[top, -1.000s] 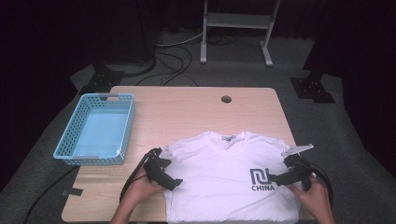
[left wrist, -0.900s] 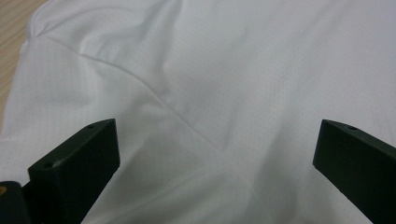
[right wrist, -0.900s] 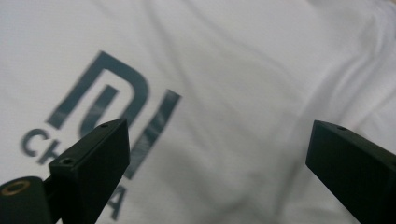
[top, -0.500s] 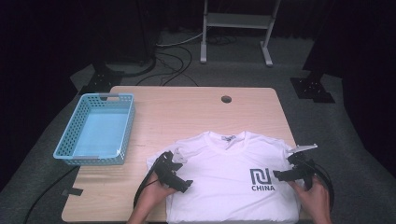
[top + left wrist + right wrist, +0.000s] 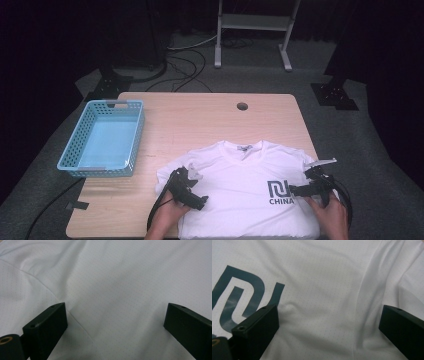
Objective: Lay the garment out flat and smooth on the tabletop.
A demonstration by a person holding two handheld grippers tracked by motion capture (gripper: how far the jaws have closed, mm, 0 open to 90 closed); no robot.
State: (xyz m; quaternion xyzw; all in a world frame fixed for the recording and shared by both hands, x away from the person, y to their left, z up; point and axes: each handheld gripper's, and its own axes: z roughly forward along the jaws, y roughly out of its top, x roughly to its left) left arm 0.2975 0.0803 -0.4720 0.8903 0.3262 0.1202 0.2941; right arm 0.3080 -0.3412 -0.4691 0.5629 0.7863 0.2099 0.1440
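A white T-shirt [image 5: 235,175] lies flat, front up, at the near edge of the wooden table [image 5: 210,120], with a dark logo and the word CHINA [image 5: 280,192] on its chest. My left gripper [image 5: 194,189] rests over the shirt's left side, beside the sleeve. It is open, with smooth cloth [image 5: 120,277] under its jaws and black fingers [image 5: 47,325] wide apart. My right gripper [image 5: 306,181] is over the shirt's right side next to the logo [image 5: 239,300]. Its jaws have just been opening and stand wide, with wrinkled cloth [image 5: 352,290] lying between them, not pinched.
A light blue plastic basket [image 5: 102,137] sits at the table's left edge. A round cable hole [image 5: 242,106] is near the far edge. A metal stand [image 5: 252,30] and cables lie on the dark floor beyond. Gripper cables trail off the near edge.
My left gripper has moved right, from the shirt's left edge onto the cloth. The right gripper has stayed almost in place over the shirt's right side.
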